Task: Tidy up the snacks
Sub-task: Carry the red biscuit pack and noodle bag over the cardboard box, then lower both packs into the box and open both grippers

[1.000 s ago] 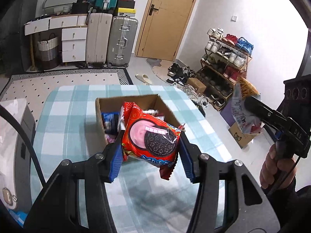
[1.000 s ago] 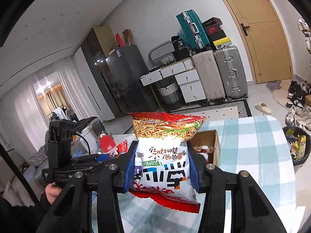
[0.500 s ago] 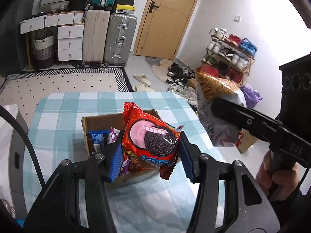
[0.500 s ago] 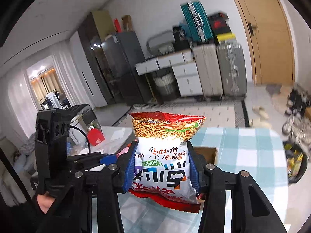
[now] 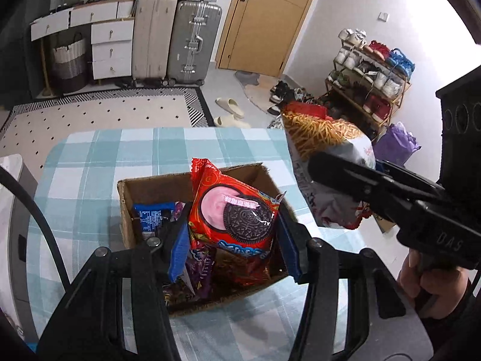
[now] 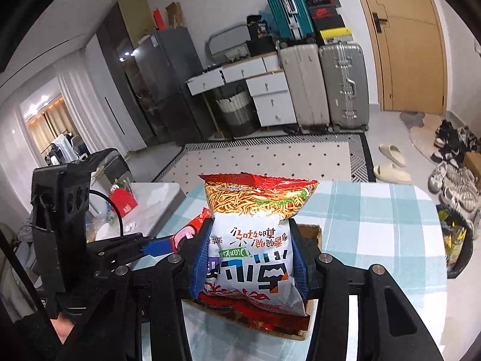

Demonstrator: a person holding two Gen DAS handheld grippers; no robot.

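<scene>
Left claw [image 5: 231, 234]: clamped on the red cookie pack [image 5: 233, 210], blue pads pressing both sides, lower centre of the left wrist view.
Cookie pack: held upright, long axis vertical, directly over the open cardboard box [image 5: 144, 185]; bottom edge seems level with the rim or just inside, hard to tell.
Right claw [image 6: 248, 260]: clamped on the noodle snack bag [image 6: 255, 234], upright, printing upside down.
Noodle bag: right of centre in the left wrist view, beside the box's right wall, seemingly higher than the cookie pack.
Box: on the checked table [image 5: 90, 156], already holding several packs.
Nearer claw: left, judged; likely next is a straight drop, then opening.
</scene>
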